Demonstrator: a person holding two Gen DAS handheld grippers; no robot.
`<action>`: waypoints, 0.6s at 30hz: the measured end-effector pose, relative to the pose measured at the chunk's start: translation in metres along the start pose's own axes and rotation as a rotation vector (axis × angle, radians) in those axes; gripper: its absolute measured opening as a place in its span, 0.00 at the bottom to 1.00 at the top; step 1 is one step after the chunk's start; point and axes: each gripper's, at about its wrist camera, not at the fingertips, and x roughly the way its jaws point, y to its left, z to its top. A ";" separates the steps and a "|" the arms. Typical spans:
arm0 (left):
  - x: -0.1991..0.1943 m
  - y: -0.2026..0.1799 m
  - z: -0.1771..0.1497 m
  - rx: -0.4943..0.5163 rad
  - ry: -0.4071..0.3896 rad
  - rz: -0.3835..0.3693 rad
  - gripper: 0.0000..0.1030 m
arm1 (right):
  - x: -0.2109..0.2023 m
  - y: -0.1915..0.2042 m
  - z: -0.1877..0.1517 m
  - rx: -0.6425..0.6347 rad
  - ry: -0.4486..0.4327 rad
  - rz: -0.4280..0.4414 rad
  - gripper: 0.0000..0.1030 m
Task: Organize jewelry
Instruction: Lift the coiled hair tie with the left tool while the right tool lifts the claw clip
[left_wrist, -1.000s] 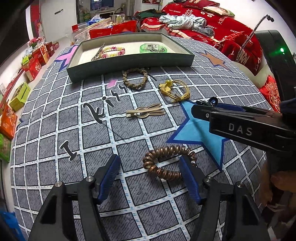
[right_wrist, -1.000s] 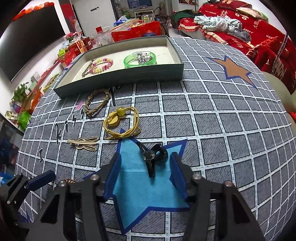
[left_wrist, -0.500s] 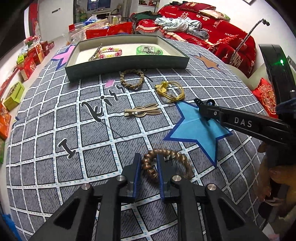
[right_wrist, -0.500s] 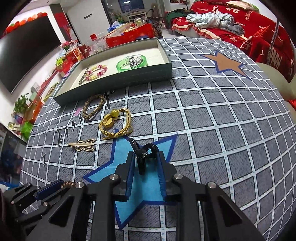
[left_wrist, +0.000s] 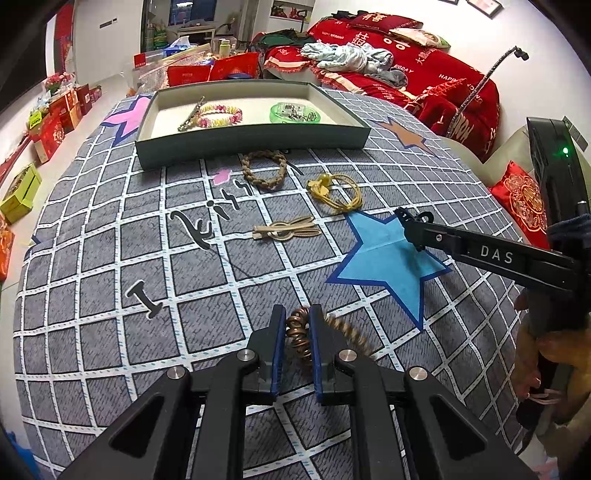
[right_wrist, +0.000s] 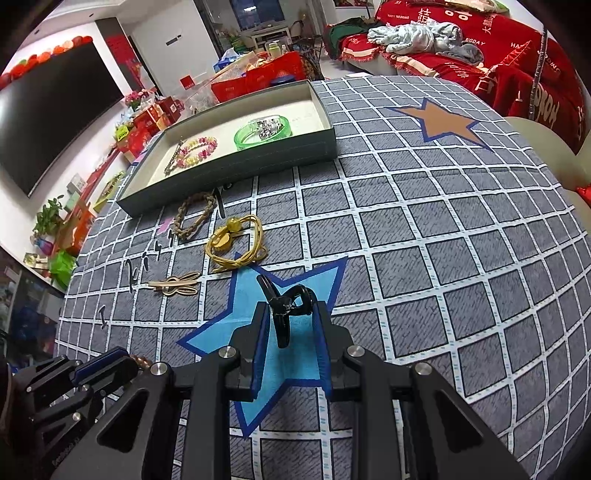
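My left gripper (left_wrist: 297, 317) is shut on a brown spiral hair tie (left_wrist: 300, 338), whose far side hangs out blurred to the right. My right gripper (right_wrist: 290, 314) is shut on a black hair claw clip (right_wrist: 282, 308) over the blue star; it also shows in the left wrist view (left_wrist: 410, 225). The grey tray (left_wrist: 255, 146) at the far side holds a pink-yellow bead bracelet (left_wrist: 218, 114) with a metal clip and a green bangle (left_wrist: 293, 112). A braided brown band (left_wrist: 264, 170), a yellow cord tie (left_wrist: 336, 190) and a gold bow clip (left_wrist: 286, 230) lie on the checked cloth.
The cloth-covered round table (left_wrist: 110, 266) drops off at left and right. A red-covered sofa (left_wrist: 424, 74) stands beyond the right side. Boxes (left_wrist: 55, 118) crowd the floor at left. A dark TV (right_wrist: 48, 114) hangs on the left wall.
Both grippers went from open to shut: the left closed on the spiral hair tie, the right on the black claw clip. Both now appear lifted slightly, the hair tie swinging.
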 end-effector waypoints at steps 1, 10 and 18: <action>-0.001 0.001 0.001 0.000 -0.003 -0.002 0.29 | -0.001 0.000 0.000 0.001 -0.001 0.003 0.25; -0.005 0.011 0.002 -0.004 -0.006 0.002 0.29 | -0.001 0.003 -0.002 0.006 0.007 0.009 0.25; -0.012 0.010 -0.006 -0.024 -0.009 0.050 0.30 | -0.006 0.005 -0.006 0.012 0.004 0.026 0.25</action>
